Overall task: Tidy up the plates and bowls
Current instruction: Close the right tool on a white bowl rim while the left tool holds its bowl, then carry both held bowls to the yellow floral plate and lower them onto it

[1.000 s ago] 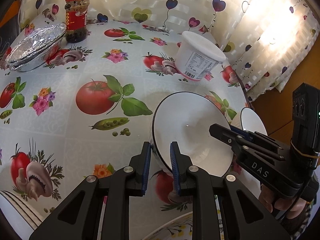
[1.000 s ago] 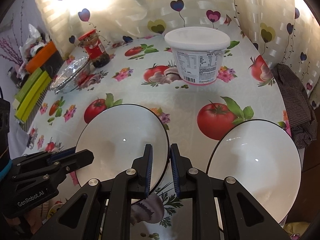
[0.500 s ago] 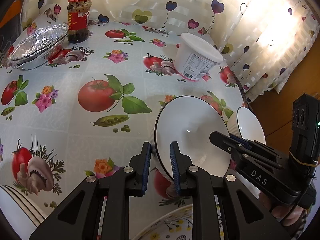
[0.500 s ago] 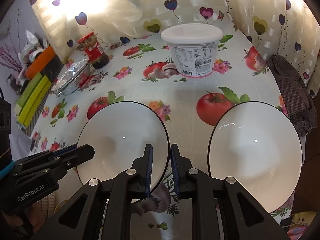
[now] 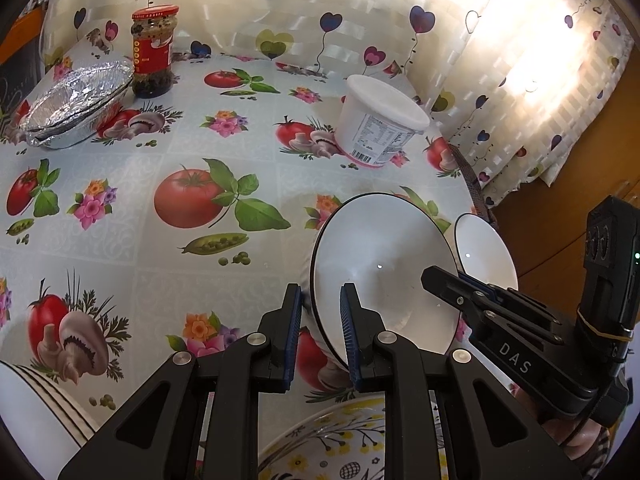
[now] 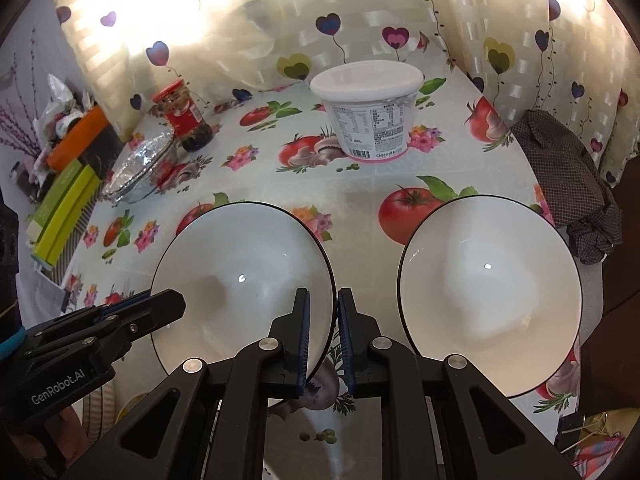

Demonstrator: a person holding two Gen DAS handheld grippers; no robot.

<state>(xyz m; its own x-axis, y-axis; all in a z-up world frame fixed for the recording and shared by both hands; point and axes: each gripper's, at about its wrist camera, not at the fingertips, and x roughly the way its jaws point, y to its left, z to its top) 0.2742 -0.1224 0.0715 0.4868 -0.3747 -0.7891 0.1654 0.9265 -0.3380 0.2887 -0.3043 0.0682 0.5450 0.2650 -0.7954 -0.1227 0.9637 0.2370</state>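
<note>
Left gripper: fingers closing on the near left rim of the left bowl, one blue pad outside the wall, one inside.

Right gripper: fingers pinching the right rim of the same left bowl, pads sitting either side of the wall. In the left wrist view this gripper is reaching in over the bowl's right edge.

Left bowl: white with a dark rim line, empty, being held at both sides above the tablecloth; whether its base is touching the cloth cannot be told.

Right bowl: matching white bowl, empty, sitting just beside the left bowl near the table's right edge, free of both grippers. In the left wrist view it is showing partly behind the held bowl.

Floral plate: yellow-flowered rim lying at the near edge under the left gripper.

Striped plate: white with dark lines, lying at the near left corner.

Tub: white, lidded, label facing the cameras, standing far of the bowls.

Jar: red-lidded, standing at the far left, just beside the foil dish.

Cloth: dark checked, bunching at the table's right edge.
</note>
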